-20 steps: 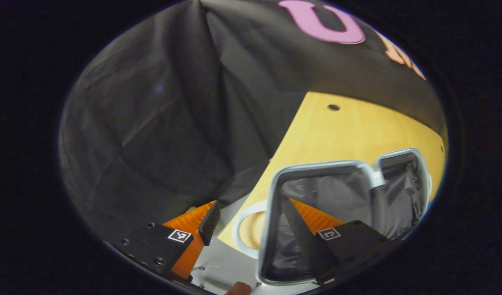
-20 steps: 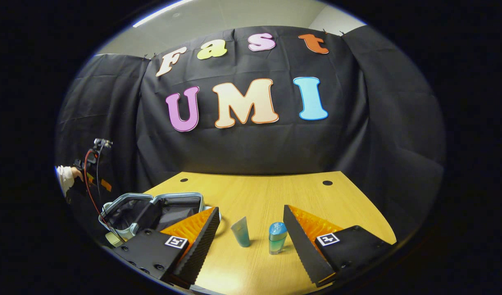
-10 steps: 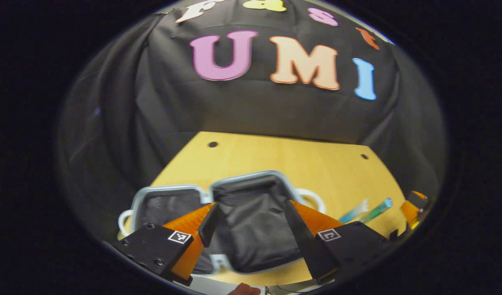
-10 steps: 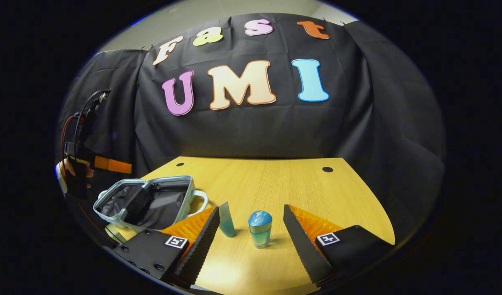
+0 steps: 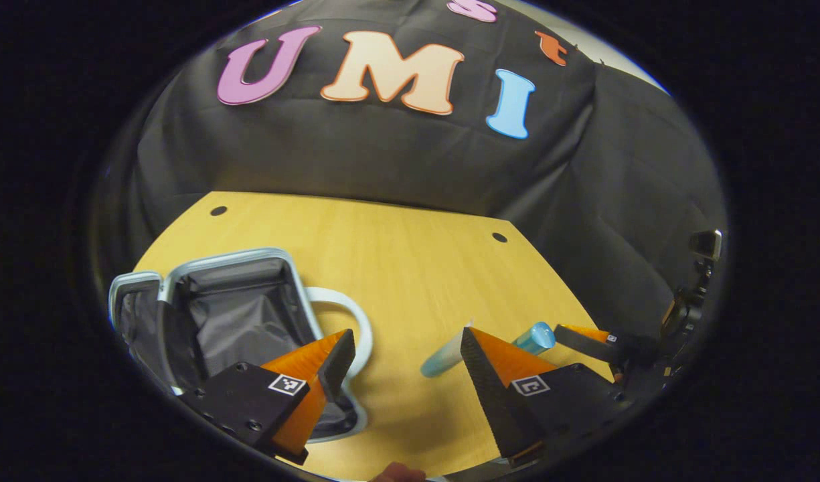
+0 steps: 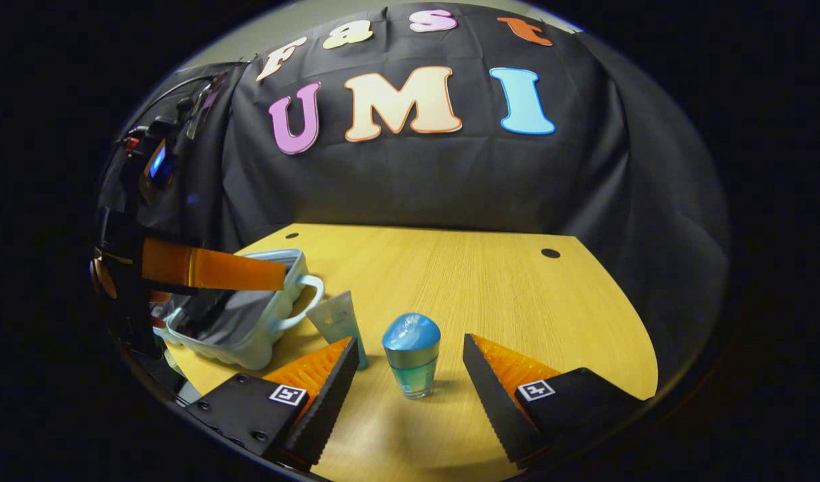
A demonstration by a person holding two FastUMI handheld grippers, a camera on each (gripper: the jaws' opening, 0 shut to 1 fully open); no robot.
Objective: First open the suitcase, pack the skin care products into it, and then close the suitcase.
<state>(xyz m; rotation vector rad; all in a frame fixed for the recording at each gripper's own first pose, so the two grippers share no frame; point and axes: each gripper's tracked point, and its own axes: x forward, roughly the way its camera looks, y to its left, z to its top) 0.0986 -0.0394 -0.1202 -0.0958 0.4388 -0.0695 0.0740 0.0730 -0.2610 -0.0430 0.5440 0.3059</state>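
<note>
The suitcase (image 5: 242, 314) lies open off to the left of the spread left gripper (image 5: 399, 361), ready for packing, while the bottle (image 6: 411, 355) stands between the right gripper (image 6: 410, 381)'s wide-apart fingers, tube (image 6: 337, 320) just beside, awaiting pickup.

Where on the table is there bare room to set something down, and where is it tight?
The far half of the table, beyond the bottle and tube, is bare. It is crowded between the open suitcase, tube and bottle, where the right gripper reaches.
</note>
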